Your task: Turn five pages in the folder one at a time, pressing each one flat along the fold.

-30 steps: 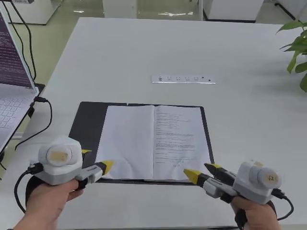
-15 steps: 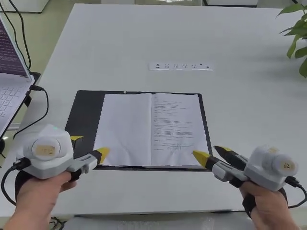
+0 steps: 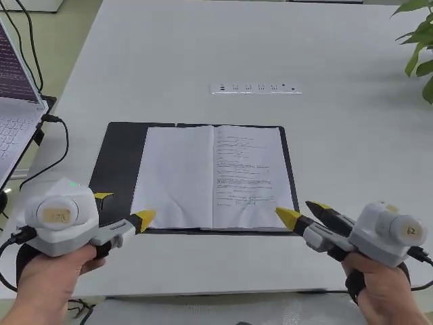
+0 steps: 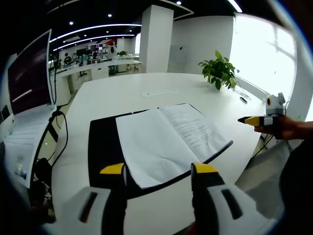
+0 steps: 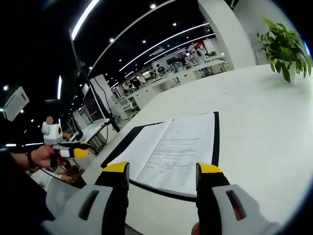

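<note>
A black folder (image 3: pixel 118 169) lies open on the white table, a blank page (image 3: pixel 177 176) on its left side and a printed page (image 3: pixel 249 175) on its right. My left gripper (image 3: pixel 123 208) hovers open just off the folder's near left corner, nothing between its yellow tips. In its own view the folder (image 4: pixel 105 147) spreads ahead of the left gripper (image 4: pixel 157 169). My right gripper (image 3: pixel 303 212) is open near the folder's near right corner, with a small gap to the page. The right gripper (image 5: pixel 163 168) faces the printed page (image 5: pixel 183 147).
A white power strip (image 3: pixel 256 89) lies on the table beyond the folder. A laptop (image 3: pixel 15 101) with a cable (image 3: pixel 59 145) sits at the left edge. A potted plant (image 3: pixel 419 51) stands at the far right. The table's near edge is just under both grippers.
The camera has tilted down, so the whole scene has shifted. Both grippers have drawn back slightly toward the table's near edge and stay open. The pages lie as before.
</note>
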Demonstrator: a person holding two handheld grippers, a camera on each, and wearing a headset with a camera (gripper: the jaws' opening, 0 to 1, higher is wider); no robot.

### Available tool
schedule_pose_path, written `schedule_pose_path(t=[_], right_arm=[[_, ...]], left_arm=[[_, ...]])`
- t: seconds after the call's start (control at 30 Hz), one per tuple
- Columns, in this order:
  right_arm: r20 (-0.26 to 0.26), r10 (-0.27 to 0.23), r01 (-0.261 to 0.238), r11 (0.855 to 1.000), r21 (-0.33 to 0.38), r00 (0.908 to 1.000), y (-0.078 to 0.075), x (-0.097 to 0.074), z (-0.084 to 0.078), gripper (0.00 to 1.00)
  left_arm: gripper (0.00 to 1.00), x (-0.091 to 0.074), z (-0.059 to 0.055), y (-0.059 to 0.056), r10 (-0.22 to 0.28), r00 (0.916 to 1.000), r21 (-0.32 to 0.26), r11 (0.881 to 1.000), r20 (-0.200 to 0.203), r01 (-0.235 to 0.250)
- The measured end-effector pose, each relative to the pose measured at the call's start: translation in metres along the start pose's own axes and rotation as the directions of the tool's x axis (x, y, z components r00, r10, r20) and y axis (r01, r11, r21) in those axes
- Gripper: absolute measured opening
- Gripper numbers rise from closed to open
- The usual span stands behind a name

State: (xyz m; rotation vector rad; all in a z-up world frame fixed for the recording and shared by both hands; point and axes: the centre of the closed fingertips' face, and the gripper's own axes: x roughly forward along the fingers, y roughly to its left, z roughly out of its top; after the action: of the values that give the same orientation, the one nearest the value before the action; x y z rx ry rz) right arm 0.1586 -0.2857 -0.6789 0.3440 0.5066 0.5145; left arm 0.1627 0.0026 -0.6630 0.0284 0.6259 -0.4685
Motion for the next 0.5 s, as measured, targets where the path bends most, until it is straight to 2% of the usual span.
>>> schedule_pose_path(t=[0.27,0.4,0.43,0.5], right_arm=[[-0.019,0.011,-0.011,1.0,0.001,0.9998,0.002,0.001,-0.006,0.57],[-0.028,0.011,-0.011,1.0,-0.005,0.9996,0.002,0.001,-0.007,0.57],[-0.028,0.01,-0.011,1.0,-0.005,0.9996,0.001,0.001,-0.007,0.57],[-0.032,0.01,-0.01,1.0,-0.004,0.9995,0.001,0.0,-0.008,0.58]], left_arm=[[0.53,0.002,-0.002,-0.005,-0.012,0.9998,0.003,1.0,-0.014,0.012],[0.55,0.008,0.003,-0.013,-0.036,0.9992,0.014,0.999,-0.018,0.037],[0.55,0.01,0.004,-0.011,-0.042,0.9989,0.016,0.999,-0.019,0.042],[0.55,0.015,0.007,-0.018,-0.065,0.9976,0.031,0.997,-0.025,0.065]])
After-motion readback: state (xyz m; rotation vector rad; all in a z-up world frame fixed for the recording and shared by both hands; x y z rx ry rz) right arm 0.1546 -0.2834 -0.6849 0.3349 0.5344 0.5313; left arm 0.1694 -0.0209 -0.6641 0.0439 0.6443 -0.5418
